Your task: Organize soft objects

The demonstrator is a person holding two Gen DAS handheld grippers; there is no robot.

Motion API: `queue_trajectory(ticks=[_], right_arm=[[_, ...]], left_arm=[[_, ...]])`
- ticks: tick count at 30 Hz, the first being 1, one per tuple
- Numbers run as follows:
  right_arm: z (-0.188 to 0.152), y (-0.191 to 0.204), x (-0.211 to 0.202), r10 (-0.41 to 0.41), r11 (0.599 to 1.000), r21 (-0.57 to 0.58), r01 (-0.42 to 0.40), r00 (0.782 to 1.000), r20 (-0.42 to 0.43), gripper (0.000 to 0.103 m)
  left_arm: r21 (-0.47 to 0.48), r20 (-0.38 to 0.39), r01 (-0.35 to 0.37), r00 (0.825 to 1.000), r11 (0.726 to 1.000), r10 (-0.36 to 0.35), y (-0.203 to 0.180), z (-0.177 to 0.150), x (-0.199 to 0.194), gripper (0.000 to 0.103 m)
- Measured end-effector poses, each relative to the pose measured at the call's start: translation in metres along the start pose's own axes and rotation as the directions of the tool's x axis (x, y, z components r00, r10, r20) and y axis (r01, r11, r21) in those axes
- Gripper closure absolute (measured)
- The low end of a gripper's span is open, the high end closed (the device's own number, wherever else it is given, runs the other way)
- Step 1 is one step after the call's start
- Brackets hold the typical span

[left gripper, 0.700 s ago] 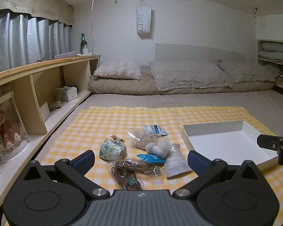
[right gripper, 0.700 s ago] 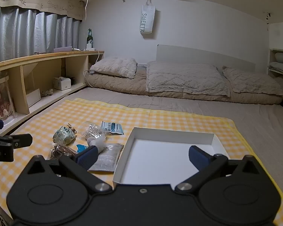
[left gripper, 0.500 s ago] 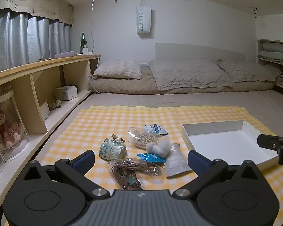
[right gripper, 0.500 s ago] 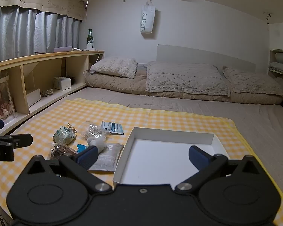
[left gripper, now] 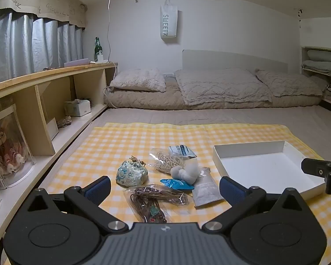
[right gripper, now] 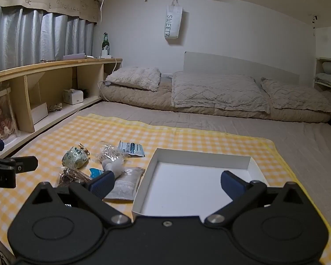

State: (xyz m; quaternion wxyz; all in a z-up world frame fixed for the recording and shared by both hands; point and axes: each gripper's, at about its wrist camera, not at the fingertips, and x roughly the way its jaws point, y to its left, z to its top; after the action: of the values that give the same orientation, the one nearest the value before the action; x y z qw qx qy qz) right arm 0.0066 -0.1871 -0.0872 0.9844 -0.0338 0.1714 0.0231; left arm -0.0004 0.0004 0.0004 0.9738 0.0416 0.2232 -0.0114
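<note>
Left wrist view: both tools (left gripper: 165, 185) (right gripper: 167, 182) spread apart, empty, over possibly fabric pouch (left gripper: 131, 174), white tray (right gripper: 200, 154).

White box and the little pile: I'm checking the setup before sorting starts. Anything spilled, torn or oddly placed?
Nothing looks spilled or damaged. The white box sits empty and flat on the checked cloth. The floral pouch and packets lie loosely heaped left of it, some overlapping, none in the box yet.

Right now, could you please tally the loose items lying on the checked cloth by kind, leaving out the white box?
Clear bags of cord: 2, the dark cord bag and the pale string bag.
Flat packets: 3, the grey packet, the white-and-blue packet and the blue packet.
Fabric pouches: 1, the floral pouch.
White fluffy bundles: 1, the white bundle.
Total: 7.
</note>
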Motion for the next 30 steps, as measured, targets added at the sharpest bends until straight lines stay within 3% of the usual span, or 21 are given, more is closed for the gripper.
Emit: queue_trajectory(ticks=[30], right_arm=[[0.0007, 0.0, 0.0002, -0.003, 1.0, -0.003, 0.003, 1.0, -0.005, 0.0]], left_arm=[[-0.004, -0.005, 0.002, 1.0, 1.0, -0.002, 0.0013, -0.0067, 0.0032, 0.0]])
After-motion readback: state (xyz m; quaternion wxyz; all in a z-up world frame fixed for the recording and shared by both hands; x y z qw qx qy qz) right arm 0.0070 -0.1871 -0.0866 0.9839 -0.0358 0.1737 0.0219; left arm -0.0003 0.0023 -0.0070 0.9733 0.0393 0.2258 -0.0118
